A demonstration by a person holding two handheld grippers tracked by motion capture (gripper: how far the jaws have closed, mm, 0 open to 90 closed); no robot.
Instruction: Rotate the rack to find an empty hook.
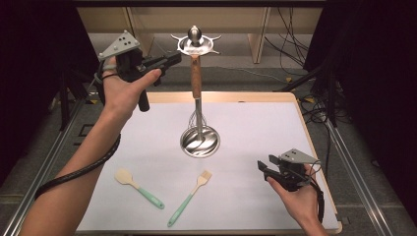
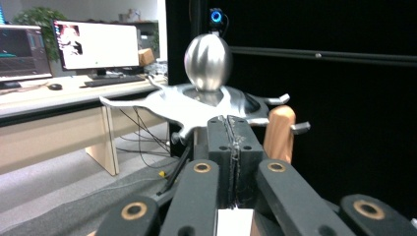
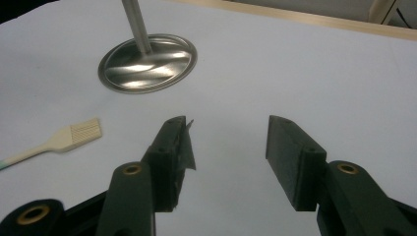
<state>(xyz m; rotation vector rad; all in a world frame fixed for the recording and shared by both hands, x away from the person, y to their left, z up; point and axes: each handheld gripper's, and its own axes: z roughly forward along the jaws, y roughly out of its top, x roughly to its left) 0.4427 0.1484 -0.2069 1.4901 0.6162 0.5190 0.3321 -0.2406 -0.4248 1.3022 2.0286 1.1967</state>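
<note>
One whisk hung on the rack; spatula and brush remained. My left gripper was shut empty, my right gripper open.

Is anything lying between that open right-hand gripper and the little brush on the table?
Nothing visible. Only bare white table lies between the right gripper and the brush; the stand's round base sits farther back.

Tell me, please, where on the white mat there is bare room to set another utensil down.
The far right stretch, between the stand's round base and the table's wooden edge, is bare. So is the far left corner. The near side is crowded by the spatula, the brush and the right gripper.
</note>
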